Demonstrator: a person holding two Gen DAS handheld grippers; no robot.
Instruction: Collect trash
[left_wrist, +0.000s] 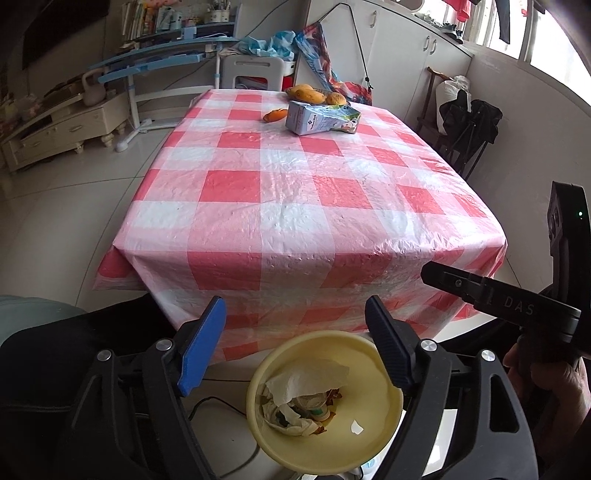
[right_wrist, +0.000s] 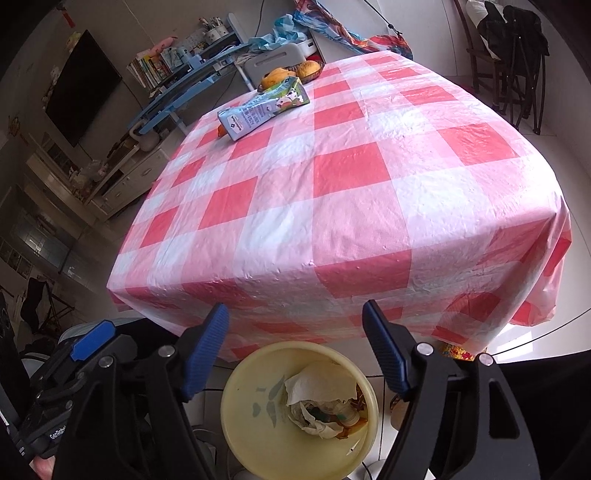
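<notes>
A pale yellow bin (left_wrist: 384, 413) (right_wrist: 255, 432) stands on the floor against the near edge of the table, with crumpled paper tissue (left_wrist: 303, 384) (right_wrist: 317, 384) and other scraps lying in it. My left gripper (left_wrist: 295, 314) hangs open above the bin, nothing between its fingers. My right gripper (right_wrist: 295, 317) is open over the same bin, also empty. A light blue milk carton (left_wrist: 317, 120) (right_wrist: 258, 110) lies on its side at the far end of the table, and an orange peel scrap (left_wrist: 275, 114) (right_wrist: 221, 130) lies beside it.
The table wears a red-and-white checked plastic cloth (left_wrist: 295, 192) (right_wrist: 351, 184). A bowl of yellow fruit (left_wrist: 314, 94) (right_wrist: 295, 70) sits behind the carton. The right gripper's body (left_wrist: 517, 299) shows at the left view's right edge. Chairs, shelves and a cabinet ring the room.
</notes>
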